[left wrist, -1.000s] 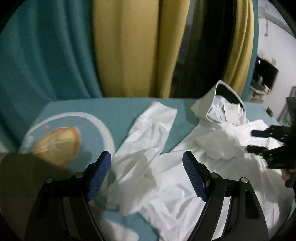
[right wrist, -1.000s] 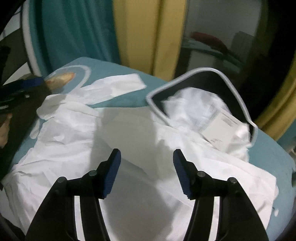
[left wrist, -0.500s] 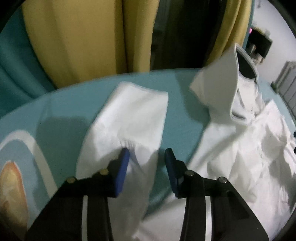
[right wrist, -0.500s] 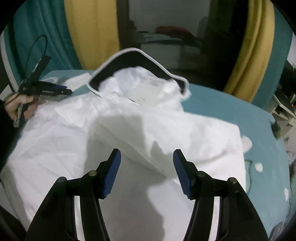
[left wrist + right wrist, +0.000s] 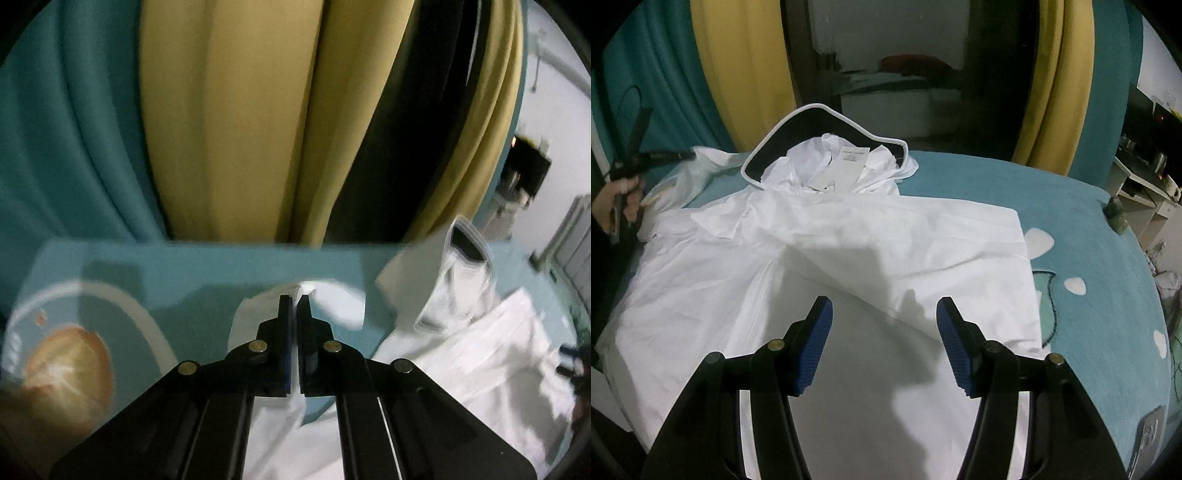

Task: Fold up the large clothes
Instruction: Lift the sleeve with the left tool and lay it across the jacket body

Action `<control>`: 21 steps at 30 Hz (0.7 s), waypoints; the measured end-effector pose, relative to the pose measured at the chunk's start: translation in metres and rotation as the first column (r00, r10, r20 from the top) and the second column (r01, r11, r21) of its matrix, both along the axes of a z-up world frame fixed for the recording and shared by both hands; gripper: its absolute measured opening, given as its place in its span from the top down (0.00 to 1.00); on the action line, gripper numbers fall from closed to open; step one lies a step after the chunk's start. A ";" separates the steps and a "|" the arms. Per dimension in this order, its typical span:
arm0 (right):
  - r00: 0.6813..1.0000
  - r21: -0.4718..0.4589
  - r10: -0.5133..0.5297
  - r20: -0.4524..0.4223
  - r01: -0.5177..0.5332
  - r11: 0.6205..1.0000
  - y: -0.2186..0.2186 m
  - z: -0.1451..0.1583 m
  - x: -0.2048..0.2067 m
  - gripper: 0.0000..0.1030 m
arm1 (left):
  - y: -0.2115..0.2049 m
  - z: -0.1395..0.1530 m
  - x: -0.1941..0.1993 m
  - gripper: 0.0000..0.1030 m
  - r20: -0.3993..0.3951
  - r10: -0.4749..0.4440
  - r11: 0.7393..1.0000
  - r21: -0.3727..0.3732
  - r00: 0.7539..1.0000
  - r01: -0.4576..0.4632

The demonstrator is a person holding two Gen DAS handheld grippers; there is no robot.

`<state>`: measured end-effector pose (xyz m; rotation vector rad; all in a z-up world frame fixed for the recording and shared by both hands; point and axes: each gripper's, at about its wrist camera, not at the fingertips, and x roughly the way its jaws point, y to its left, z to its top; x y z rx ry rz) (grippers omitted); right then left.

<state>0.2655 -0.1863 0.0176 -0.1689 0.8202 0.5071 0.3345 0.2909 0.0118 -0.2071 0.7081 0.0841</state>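
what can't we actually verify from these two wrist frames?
- Left wrist view: how much sleeve fabric the left gripper pinches; the shut fingers cover the contact.
- Left wrist view: the right gripper is a motion-blurred sliver at the frame edge.
- Right wrist view: text on the hood's label is too small.
- Right wrist view: the jacket hem is hidden behind the right gripper.

Left gripper pinched closed, apparently on white cloth; right gripper spread wide, empty.

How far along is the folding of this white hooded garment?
Early. Done: the right side of the white garment already looks folded in, with a straight edge. In hand: the left gripper is shut on the sleeve. The right gripper hovers open. Left: sleeve, hood, final folds.
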 end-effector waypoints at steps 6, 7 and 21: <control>1.000 0.032 -0.023 0.016 0.023 0.999 -0.026 0.005 -0.009 0.43 | -0.036 0.079 -0.013 0.98 0.163 -0.024 0.999 0.027 0.986 0.020; 0.999 0.039 -0.030 0.017 0.029 0.999 -0.032 0.005 -0.010 0.43 | -0.044 0.089 -0.015 0.98 0.182 -0.033 0.999 0.035 0.983 0.027; 0.996 0.108 -0.080 0.028 0.077 0.991 -0.098 0.002 -0.019 0.43 | -0.156 0.154 -0.014 0.98 0.285 -0.124 0.992 0.070 0.950 0.108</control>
